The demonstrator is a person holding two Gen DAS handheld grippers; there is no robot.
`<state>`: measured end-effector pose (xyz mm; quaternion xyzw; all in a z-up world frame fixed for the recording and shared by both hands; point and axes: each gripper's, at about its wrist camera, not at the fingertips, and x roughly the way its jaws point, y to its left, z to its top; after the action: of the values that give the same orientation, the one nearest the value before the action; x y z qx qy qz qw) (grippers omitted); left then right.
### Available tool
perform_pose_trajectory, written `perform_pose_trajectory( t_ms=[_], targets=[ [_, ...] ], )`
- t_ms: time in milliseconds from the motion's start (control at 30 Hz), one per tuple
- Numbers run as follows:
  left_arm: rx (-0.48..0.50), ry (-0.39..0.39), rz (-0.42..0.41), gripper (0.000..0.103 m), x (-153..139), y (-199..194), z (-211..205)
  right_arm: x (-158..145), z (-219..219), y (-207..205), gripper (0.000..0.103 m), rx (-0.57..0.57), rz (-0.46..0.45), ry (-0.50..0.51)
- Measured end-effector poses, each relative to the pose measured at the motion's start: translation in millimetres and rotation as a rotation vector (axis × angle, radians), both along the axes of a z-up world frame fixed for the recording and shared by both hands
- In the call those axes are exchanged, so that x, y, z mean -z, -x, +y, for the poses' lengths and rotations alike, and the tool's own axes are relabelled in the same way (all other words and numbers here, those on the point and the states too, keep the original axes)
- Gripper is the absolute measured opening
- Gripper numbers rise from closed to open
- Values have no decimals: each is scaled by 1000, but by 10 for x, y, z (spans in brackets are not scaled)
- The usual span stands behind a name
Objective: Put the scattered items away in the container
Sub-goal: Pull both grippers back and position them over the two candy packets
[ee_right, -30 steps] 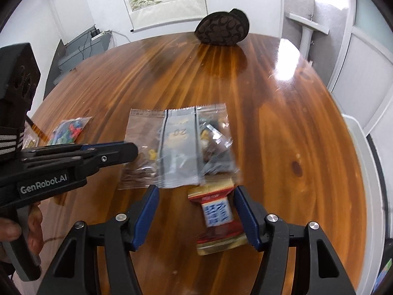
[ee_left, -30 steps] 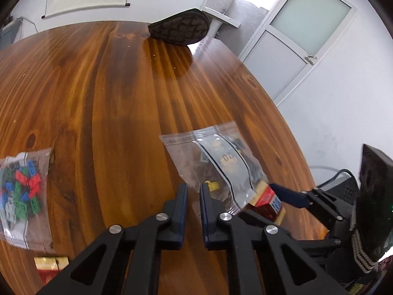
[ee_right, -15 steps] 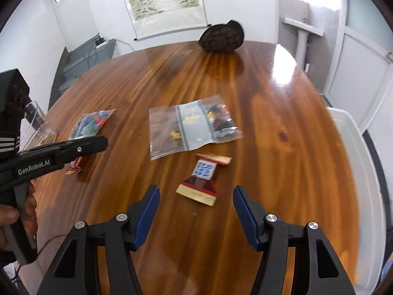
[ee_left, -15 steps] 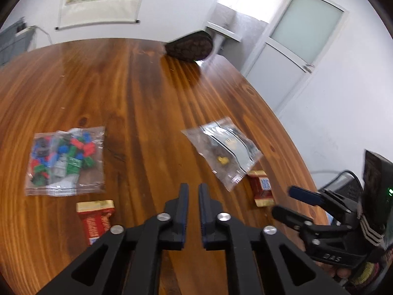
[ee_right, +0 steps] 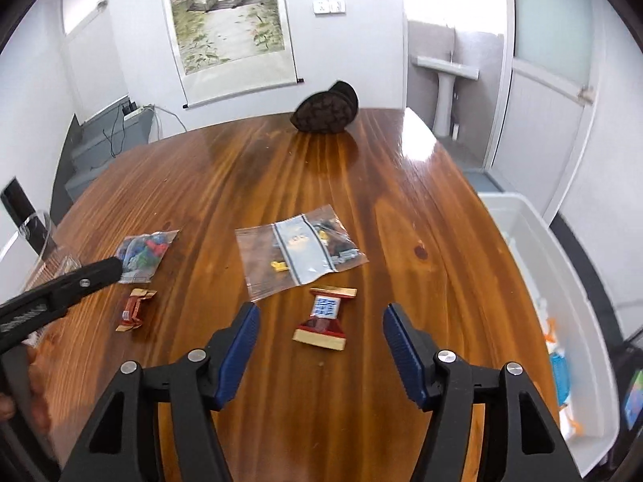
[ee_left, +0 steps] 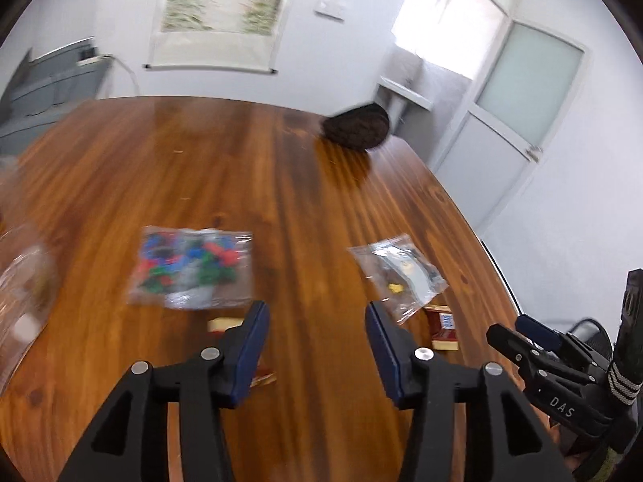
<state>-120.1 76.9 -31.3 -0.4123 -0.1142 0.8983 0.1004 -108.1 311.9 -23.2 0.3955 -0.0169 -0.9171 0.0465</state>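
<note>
On the wooden table lie a clear bag of coloured bricks [ee_left: 191, 267] [ee_right: 144, 251], a clear bag of small parts [ee_left: 398, 273] [ee_right: 299, 251], and two red and gold candy bars: one [ee_right: 324, 318] [ee_left: 442, 327] just ahead of my right gripper [ee_right: 319, 355], the other [ee_right: 134, 309] at the left, half hidden behind my left gripper [ee_left: 315, 351] in the left wrist view [ee_left: 223, 324]. Both grippers are open, empty and held above the table. A clear plastic container [ee_right: 38, 241] [ee_left: 24, 281] stands at the table's left edge.
A dark patterned bag [ee_right: 325, 110] [ee_left: 357, 126] sits at the table's far end. A white bin [ee_right: 562, 301] with orange and blue items stands on the floor right of the table. A sink and a door are behind.
My left gripper has opened from shut. Both grippers have pulled back and up, away from the parts bag and the candy bar. The items lie where they were.
</note>
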Motion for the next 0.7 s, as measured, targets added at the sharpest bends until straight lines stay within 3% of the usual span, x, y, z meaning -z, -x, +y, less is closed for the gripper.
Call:
perform_pose_trajectory(
  t_ms=[233, 700],
  targets=[
    [-135, -18, 19, 51, -66, -359, -474, -71, -229, -122, 67, -12, 18, 0],
    [-119, 121, 85, 55, -252, -748, -679, -178, -600, -443, 69, 103, 62, -60]
  ],
)
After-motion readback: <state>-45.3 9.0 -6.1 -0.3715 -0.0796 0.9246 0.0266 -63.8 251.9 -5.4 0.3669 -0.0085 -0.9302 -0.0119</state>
